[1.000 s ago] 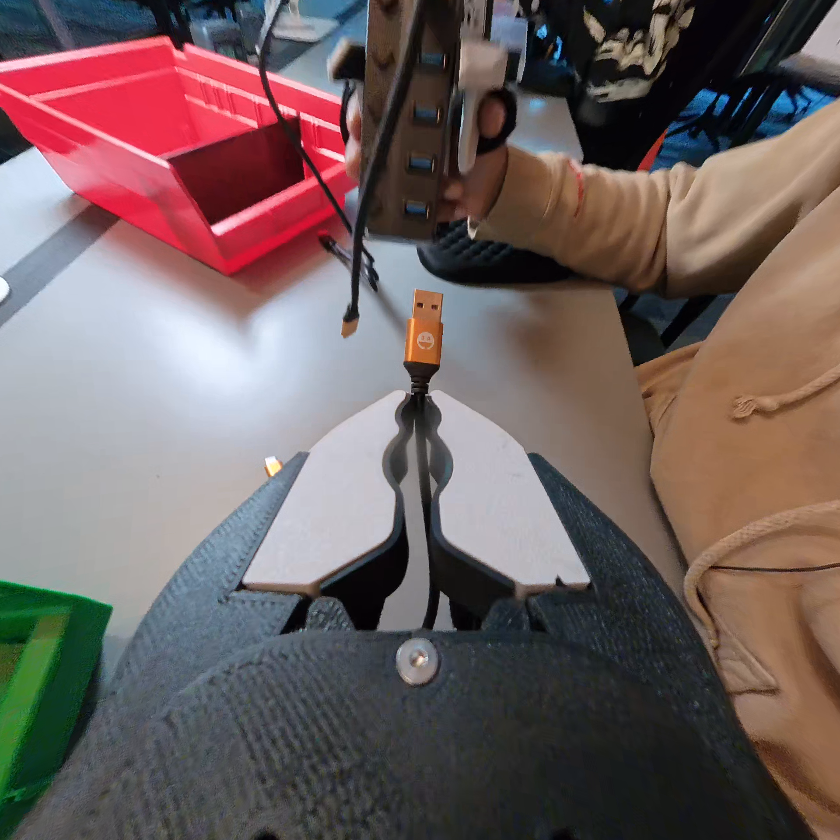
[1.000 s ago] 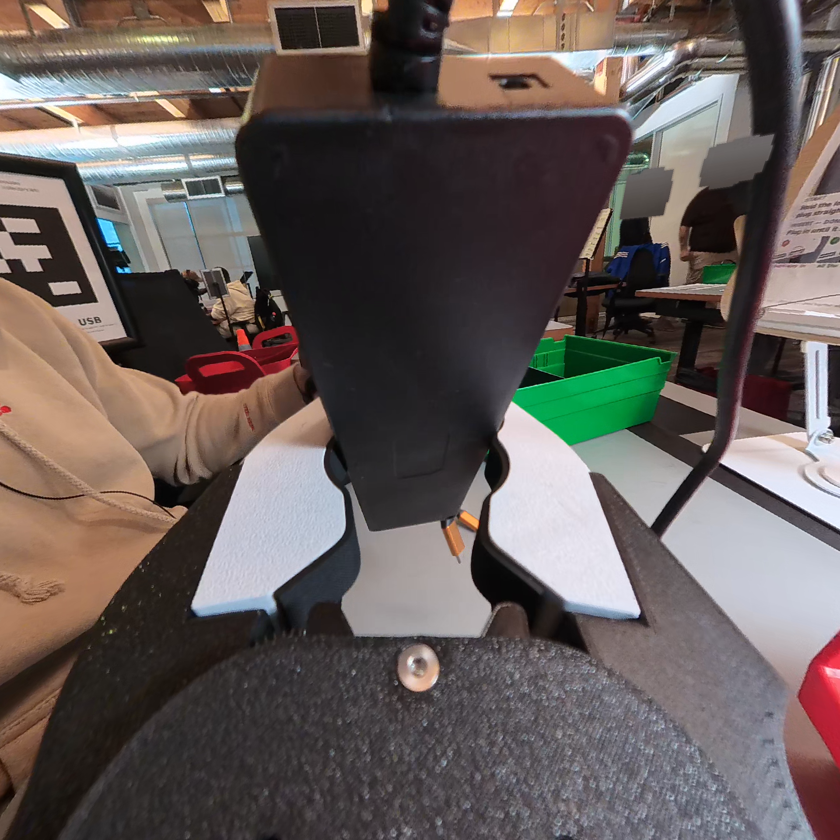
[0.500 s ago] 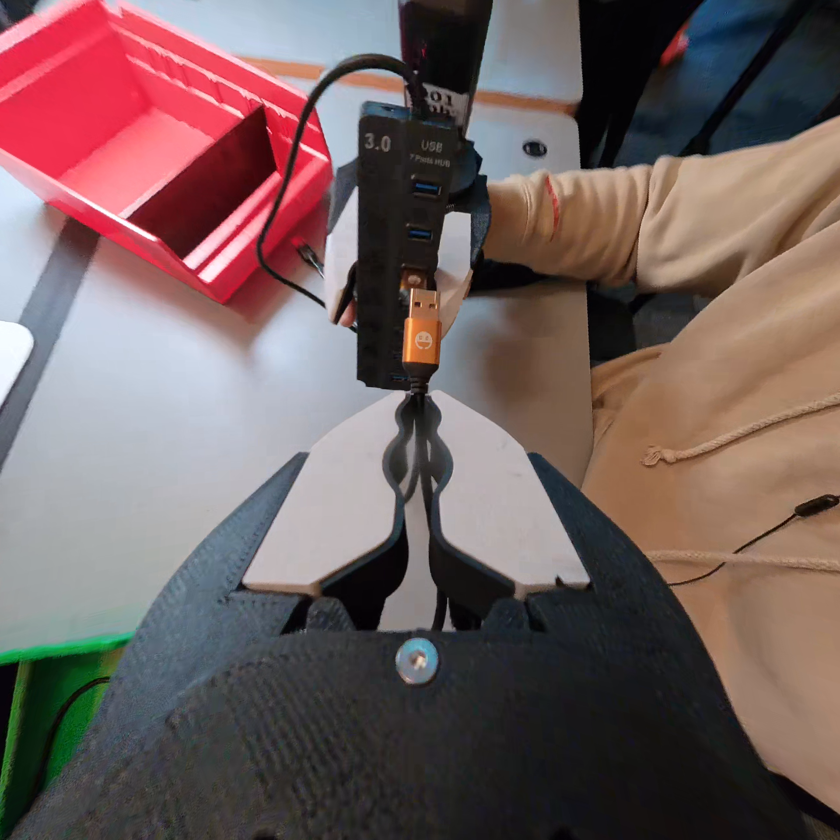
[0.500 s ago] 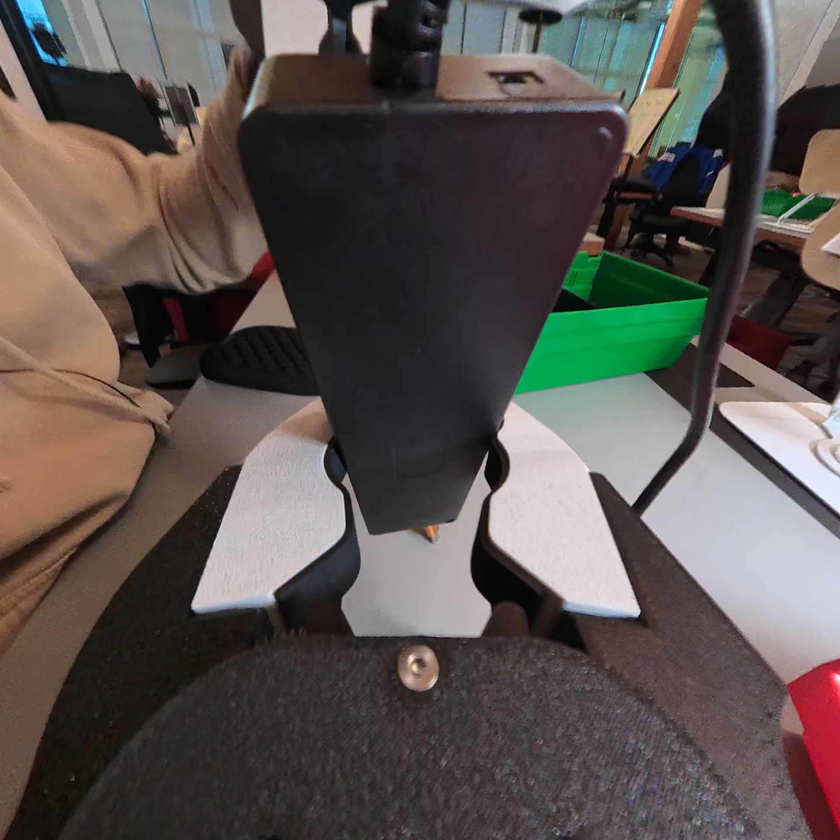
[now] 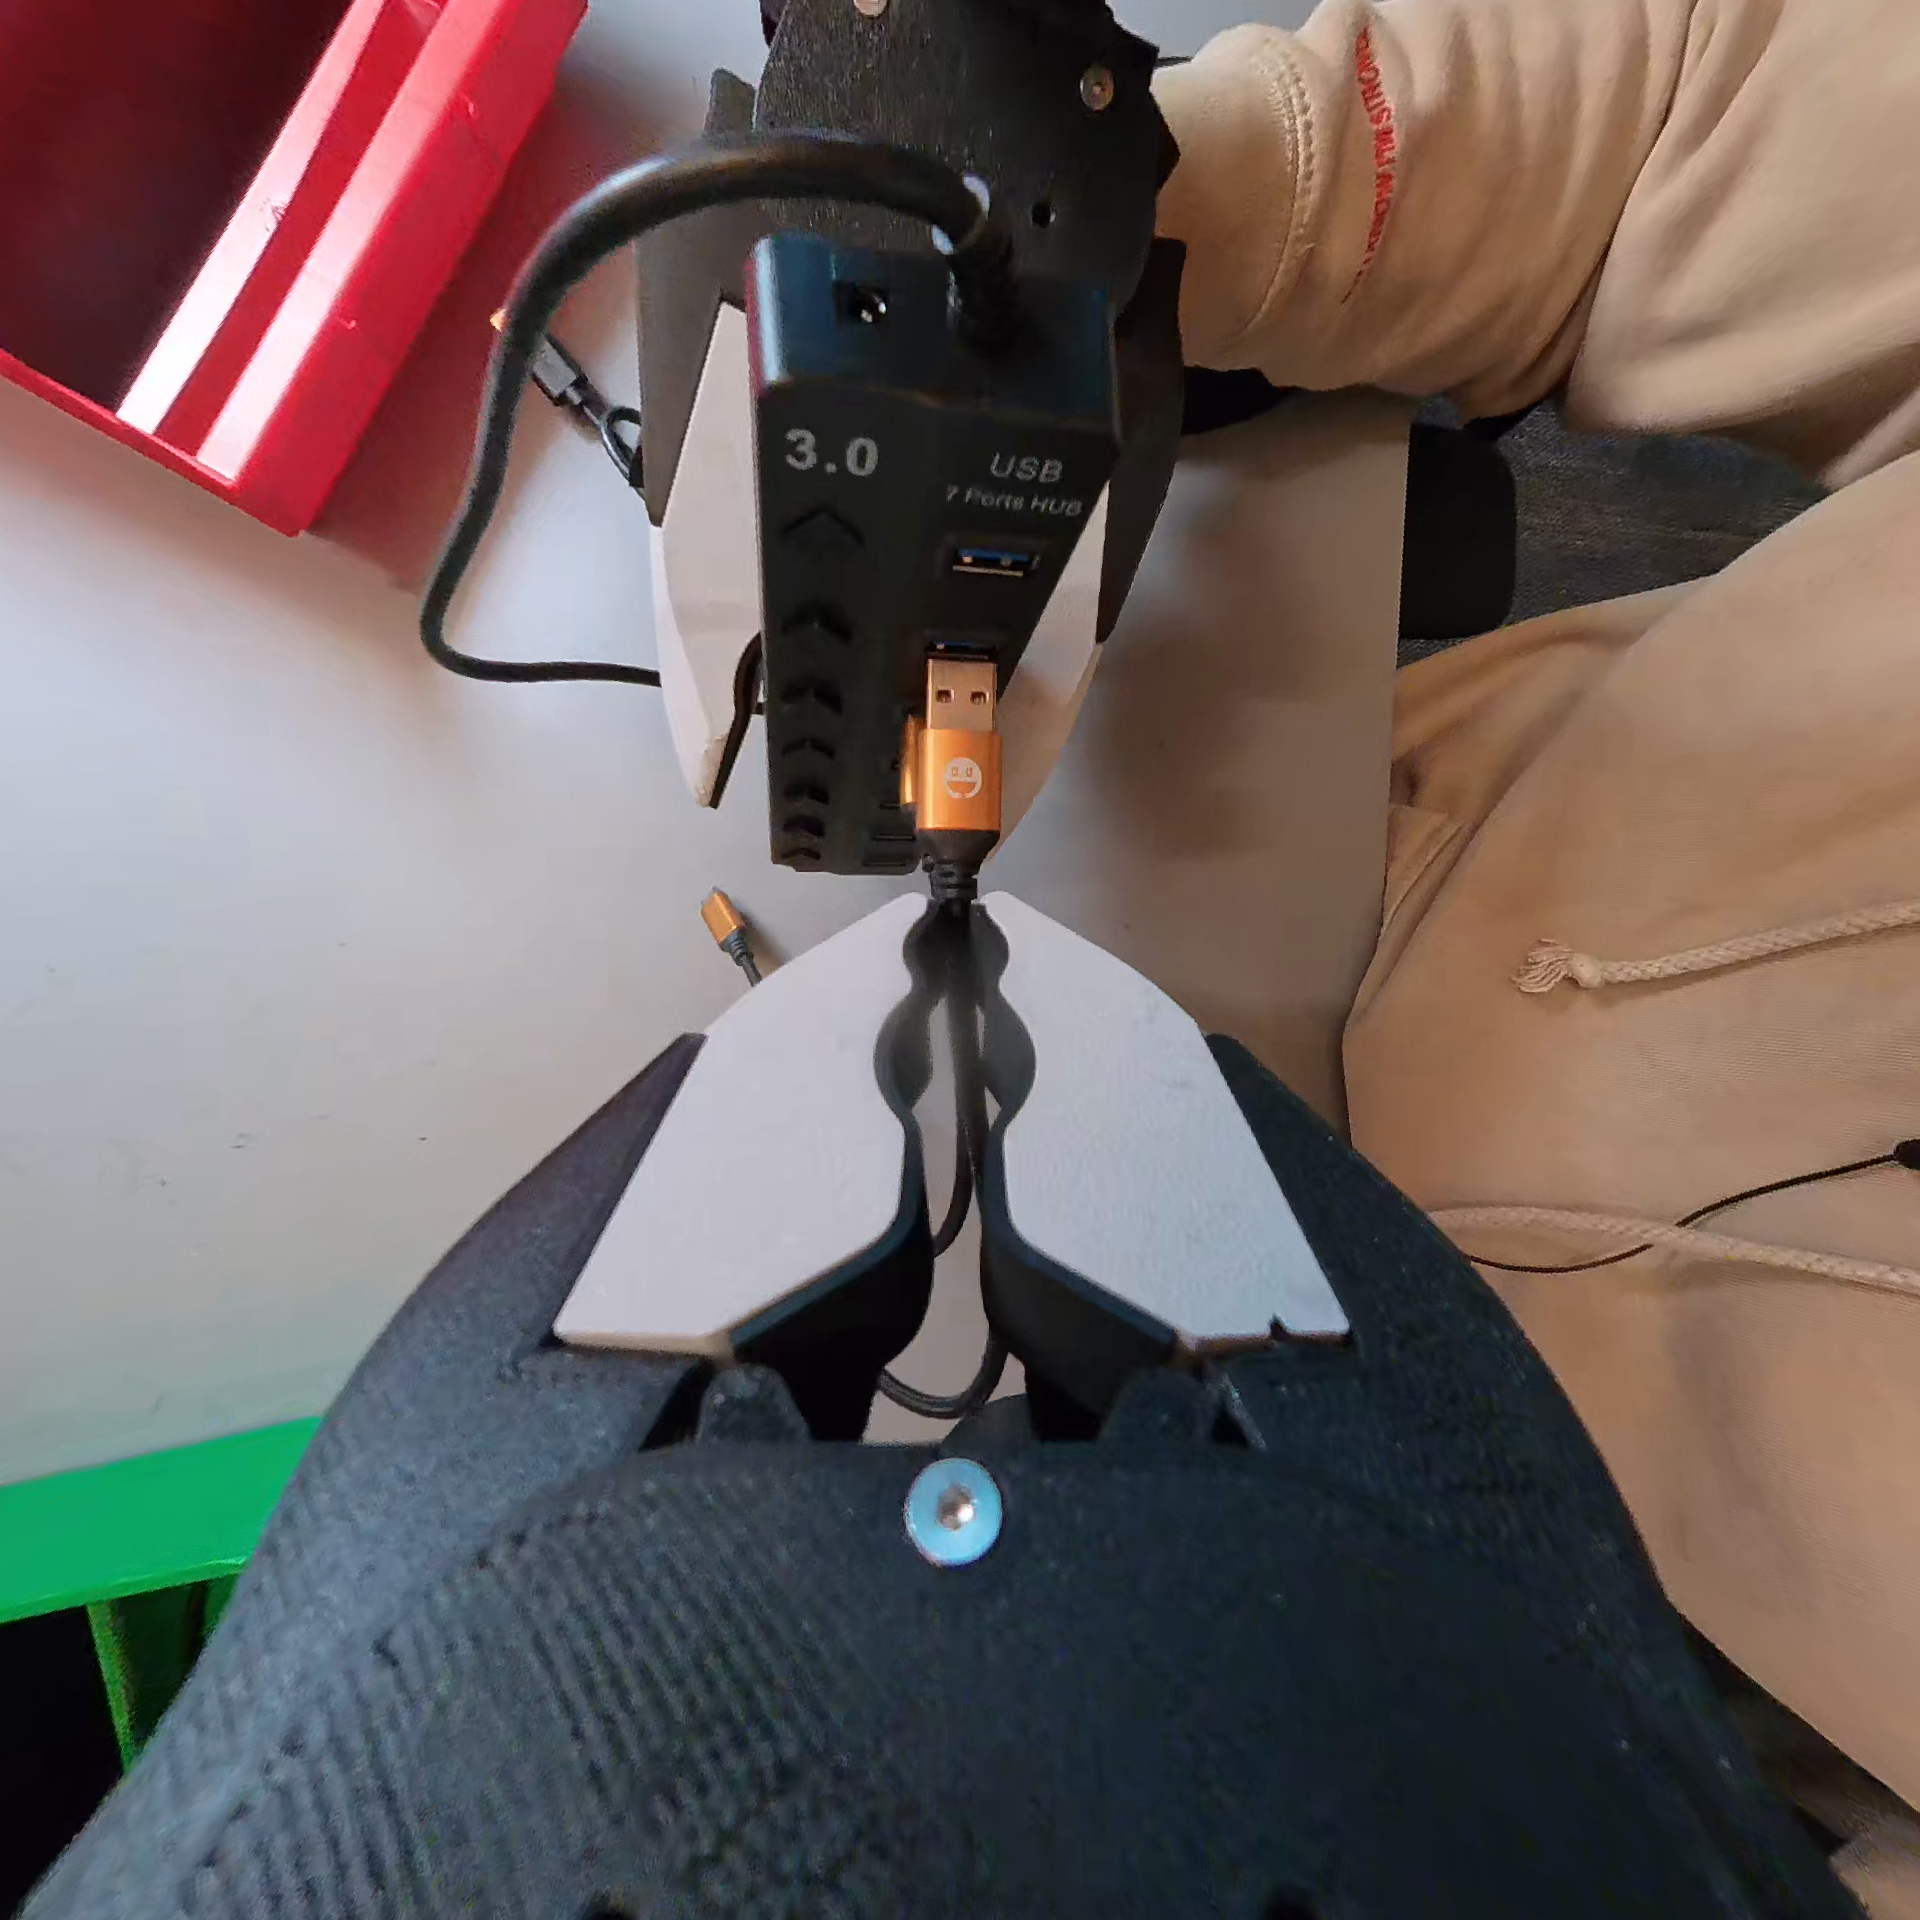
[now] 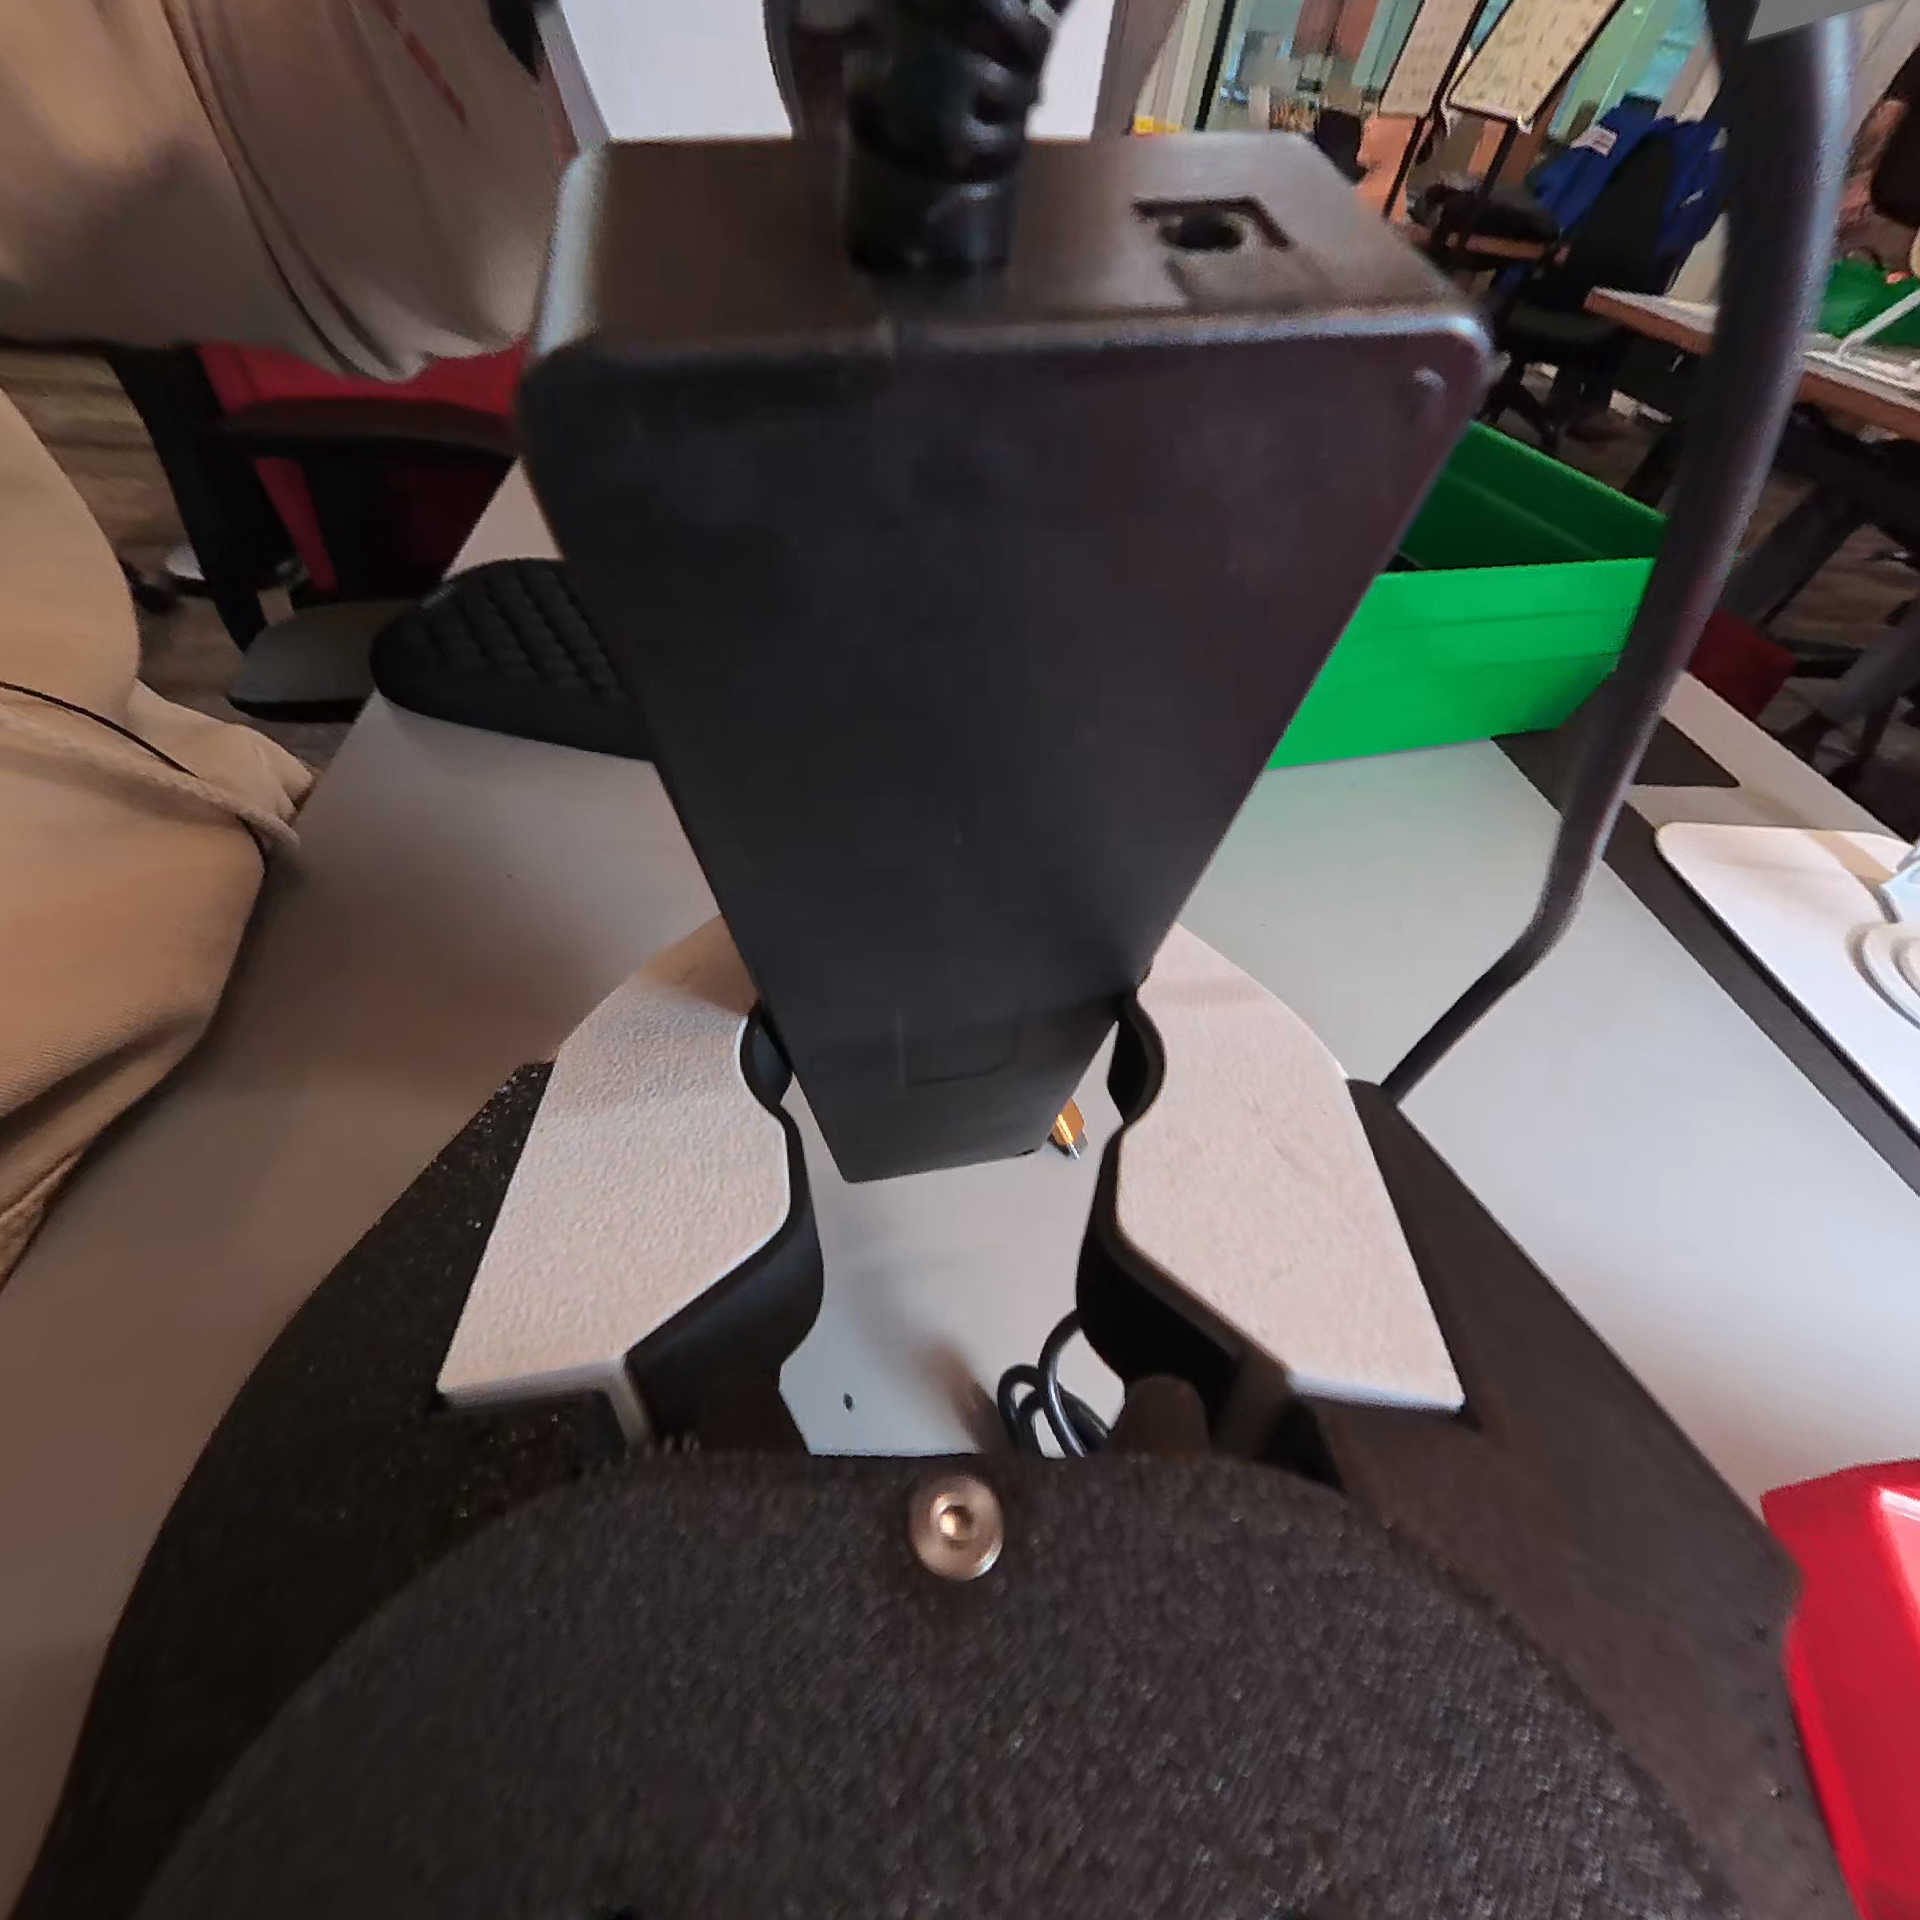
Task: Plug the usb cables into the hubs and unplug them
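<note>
Left claw (image 5: 954, 906) pinches a thin black cable (image 5: 964, 1049) between its white fingertips (image 5: 1023, 920), pressed together just behind an orange plug (image 5: 954, 781). That plug stands upright in front of the hub (image 5: 914, 582), a black bar with a column of ports. Its metal tip sits at the hub's second port (image 5: 964, 652); whether it is already seated there I cannot tell. The top port (image 5: 995, 561) above it is free.

Right claw (image 6: 951, 1117) grips the hub by its sides near the lower end, its fingers (image 6: 665, 1132) closed on the black casing. From that claw's own camera only the hub's plain back shows, with a thick black cord (image 6: 1621, 644) leaving its top end and curving down on the right. In the left view the same cord (image 5: 488, 436) loops left of the hub and down to the surface (image 5: 260, 883).

A small orange connector (image 5: 719, 918) lies on the surface just below and left of the hub. A red bin (image 5: 239, 239) stands on the surface well left of the hub, and a green bin (image 6: 1475, 665) sits behind it in the right view. A beige sleeve (image 5: 1455, 187) reaches in to the right of the hub.
</note>
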`<control>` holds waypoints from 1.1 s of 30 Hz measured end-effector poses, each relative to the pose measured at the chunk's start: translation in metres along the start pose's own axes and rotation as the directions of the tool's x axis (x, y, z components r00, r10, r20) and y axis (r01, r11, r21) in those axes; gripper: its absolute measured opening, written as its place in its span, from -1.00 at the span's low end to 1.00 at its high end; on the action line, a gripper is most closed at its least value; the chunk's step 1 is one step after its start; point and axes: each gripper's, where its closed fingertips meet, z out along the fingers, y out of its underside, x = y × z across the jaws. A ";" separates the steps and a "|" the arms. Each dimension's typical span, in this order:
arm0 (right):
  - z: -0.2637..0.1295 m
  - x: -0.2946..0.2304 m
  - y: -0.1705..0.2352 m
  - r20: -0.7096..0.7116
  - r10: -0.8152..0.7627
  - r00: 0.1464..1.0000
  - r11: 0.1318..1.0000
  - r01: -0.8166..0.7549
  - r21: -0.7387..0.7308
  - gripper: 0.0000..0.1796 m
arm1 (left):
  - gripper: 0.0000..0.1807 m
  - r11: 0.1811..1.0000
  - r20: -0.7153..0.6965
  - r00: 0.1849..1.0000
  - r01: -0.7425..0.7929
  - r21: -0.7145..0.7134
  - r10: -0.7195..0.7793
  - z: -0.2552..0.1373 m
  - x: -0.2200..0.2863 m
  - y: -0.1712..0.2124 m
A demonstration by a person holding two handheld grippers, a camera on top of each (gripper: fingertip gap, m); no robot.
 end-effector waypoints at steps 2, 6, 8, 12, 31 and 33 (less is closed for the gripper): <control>0.001 0.001 0.002 -0.004 0.001 1.000 1.000 -0.002 -0.012 -0.33 | -0.95 1.000 0.003 1.000 -0.003 0.005 0.003 -0.001 0.000 -0.001; 0.003 0.001 0.005 -0.005 0.008 1.000 0.999 -0.008 -0.034 -0.33 | -0.95 1.000 0.009 1.000 -0.005 -0.003 0.005 -0.001 0.000 0.000; 0.004 0.001 0.006 -0.009 0.007 1.000 0.999 -0.008 -0.049 -0.33 | -0.95 1.000 0.016 1.000 -0.004 -0.022 0.004 -0.001 -0.001 0.002; 0.006 -0.002 0.008 -0.003 0.015 1.000 0.996 -0.015 -0.083 -0.33 | -0.95 0.997 0.034 0.999 -0.012 -0.082 0.014 0.002 -0.004 0.009; 0.003 -0.010 -0.026 0.020 0.080 0.997 0.995 -0.081 0.057 -0.28 | -0.95 0.999 -0.028 0.999 0.038 0.025 -0.037 -0.005 0.001 0.010; 0.001 -0.012 -0.029 0.021 0.064 0.998 0.996 -0.066 0.066 -0.31 | -0.95 0.999 -0.045 0.998 0.033 0.024 -0.032 -0.003 0.004 0.011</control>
